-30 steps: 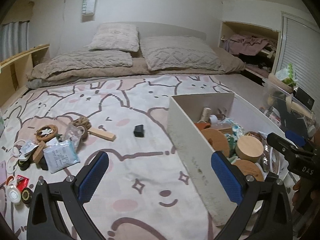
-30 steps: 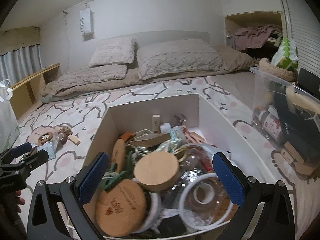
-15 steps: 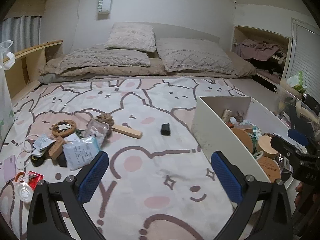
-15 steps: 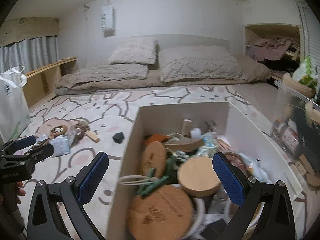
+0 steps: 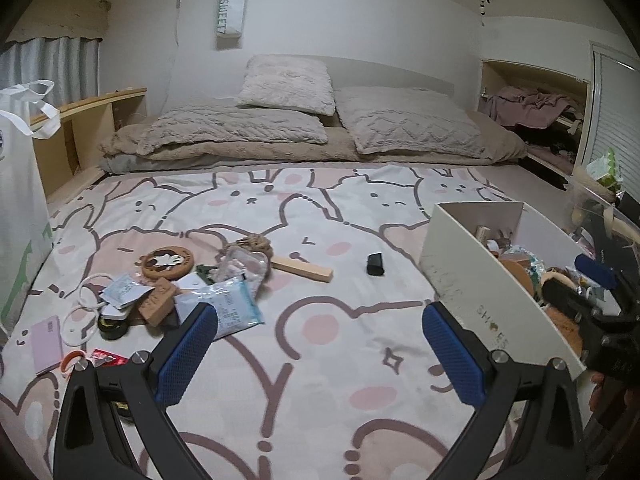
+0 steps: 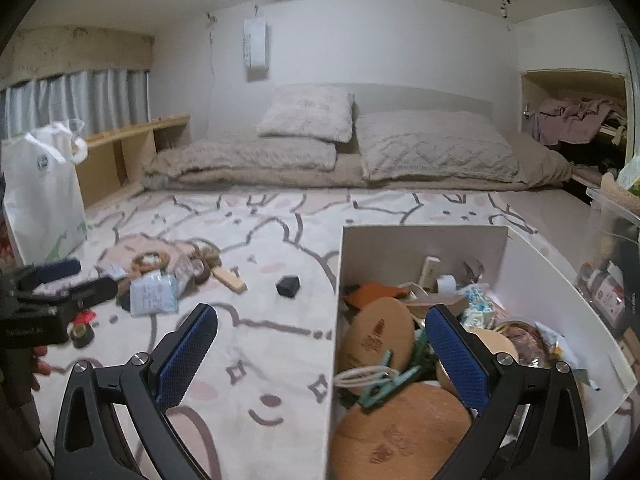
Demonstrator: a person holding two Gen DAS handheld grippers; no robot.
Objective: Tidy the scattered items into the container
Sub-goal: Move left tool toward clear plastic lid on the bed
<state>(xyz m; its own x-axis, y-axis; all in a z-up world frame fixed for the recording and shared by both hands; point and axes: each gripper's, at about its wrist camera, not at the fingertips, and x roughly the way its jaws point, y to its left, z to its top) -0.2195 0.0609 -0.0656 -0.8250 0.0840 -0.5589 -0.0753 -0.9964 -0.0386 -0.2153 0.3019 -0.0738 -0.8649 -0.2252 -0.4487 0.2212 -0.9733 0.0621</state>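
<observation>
Both claws spread wide and empty: left gripper point(image 5: 320, 354) low over the bunny-print bedspread point(image 5: 320, 360), right gripper point(image 6: 322, 356) straddling the near left wall of the white box point(image 6: 420, 248). Scattered at ten o'clock from the left claw: a soft, crinkly packet point(image 5: 230, 308), probably light and slippery, best pinched across a flat edge. At twelve, a stiff wooden block point(image 5: 302, 268) and a small black cube point(image 5: 375, 265), likely easy across their short sides.
</observation>
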